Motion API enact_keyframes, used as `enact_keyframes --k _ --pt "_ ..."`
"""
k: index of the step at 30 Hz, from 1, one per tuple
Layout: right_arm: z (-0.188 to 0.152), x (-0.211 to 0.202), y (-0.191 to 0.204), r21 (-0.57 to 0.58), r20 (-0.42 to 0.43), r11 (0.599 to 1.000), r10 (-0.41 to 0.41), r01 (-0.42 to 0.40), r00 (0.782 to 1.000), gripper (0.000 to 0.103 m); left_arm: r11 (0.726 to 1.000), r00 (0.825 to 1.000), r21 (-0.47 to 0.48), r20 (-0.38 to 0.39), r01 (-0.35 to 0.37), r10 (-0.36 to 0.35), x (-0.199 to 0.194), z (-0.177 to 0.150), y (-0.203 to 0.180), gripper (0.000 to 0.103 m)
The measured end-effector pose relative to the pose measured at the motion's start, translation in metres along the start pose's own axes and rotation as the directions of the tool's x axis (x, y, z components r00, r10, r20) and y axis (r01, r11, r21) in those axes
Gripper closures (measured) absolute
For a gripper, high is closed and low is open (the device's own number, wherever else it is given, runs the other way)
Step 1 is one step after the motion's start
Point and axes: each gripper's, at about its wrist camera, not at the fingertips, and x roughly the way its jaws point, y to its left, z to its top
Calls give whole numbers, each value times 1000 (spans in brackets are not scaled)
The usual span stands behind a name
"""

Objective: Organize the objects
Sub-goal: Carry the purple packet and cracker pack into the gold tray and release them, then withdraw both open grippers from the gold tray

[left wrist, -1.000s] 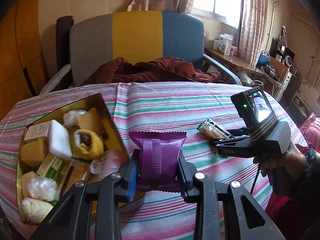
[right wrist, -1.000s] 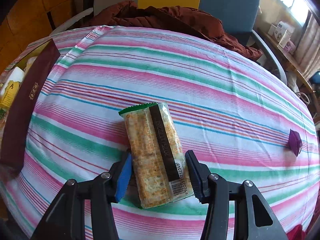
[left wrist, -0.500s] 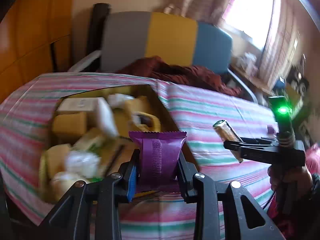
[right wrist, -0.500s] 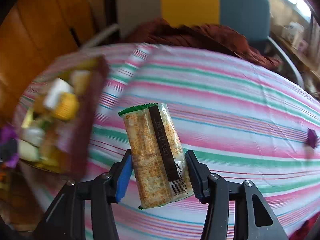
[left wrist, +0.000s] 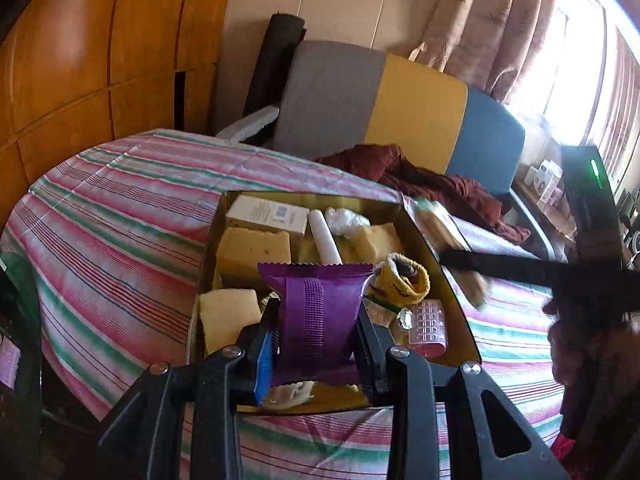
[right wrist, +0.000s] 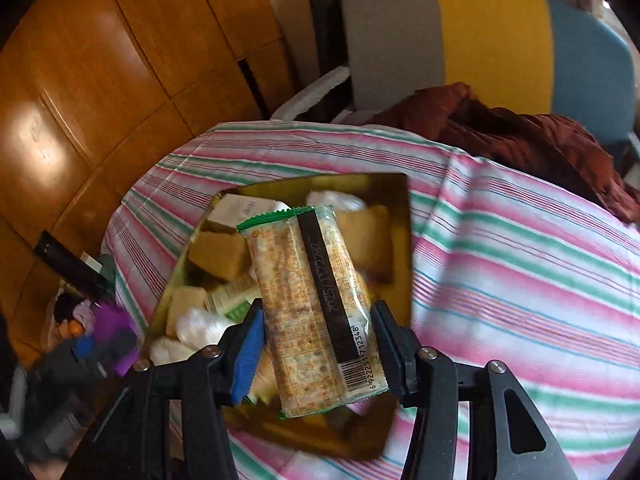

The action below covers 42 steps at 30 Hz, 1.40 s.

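Observation:
My left gripper (left wrist: 316, 336) is shut on a purple snack packet (left wrist: 316, 312) and holds it over the near end of a gold box (left wrist: 432, 248) full of sponges, small cartons and wrapped items. My right gripper (right wrist: 316, 344) is shut on a clear cracker pack (right wrist: 312, 304) with a green end and black stripe, held above the same gold box (right wrist: 392, 192). In the left wrist view the cracker pack (left wrist: 444, 232) hangs over the box's right rim, blurred. The left gripper with its purple packet (right wrist: 112, 328) shows blurred at the lower left of the right wrist view.
The box sits on a table with a pink, green and white striped cloth (left wrist: 112, 216). Behind it stands a grey, yellow and blue sofa (left wrist: 400, 104) with a maroon garment (left wrist: 432, 180). Wooden panelling (right wrist: 100, 80) is on the left. A dark bag (left wrist: 16, 320) is beside the table's left edge.
Both grippers have swung left, from the open cloth to above the gold box, each still holding its packet. The cracker pack was lifted off the table.

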Motion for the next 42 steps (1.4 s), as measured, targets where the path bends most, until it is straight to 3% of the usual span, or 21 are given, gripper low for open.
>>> enact_keyframes --k 10,12,30,36,42 --pt "48 36 8 61 27 998 -6 4 1000 46 999 999 42 -29 -28 29 25 3 -21 70" --pt "47 33 6 60 41 998 19 -21 999 25 999 999 45 -37 -29 31 29 2 -22 70" --pt "-20 -11 -8 44 82 998 -51 47 995 21 999 995 30 -90 -34 36 54 2 -31 69" --pt "-27 -19 -14 68 100 996 -71 65 992 19 998 993 34 -112 -46 49 65 4 -33 59" --pt "-35 -25 -17 70 117 993 -106 99 987 15 993 993 64 -63 -100 104 54 5 -36 50"
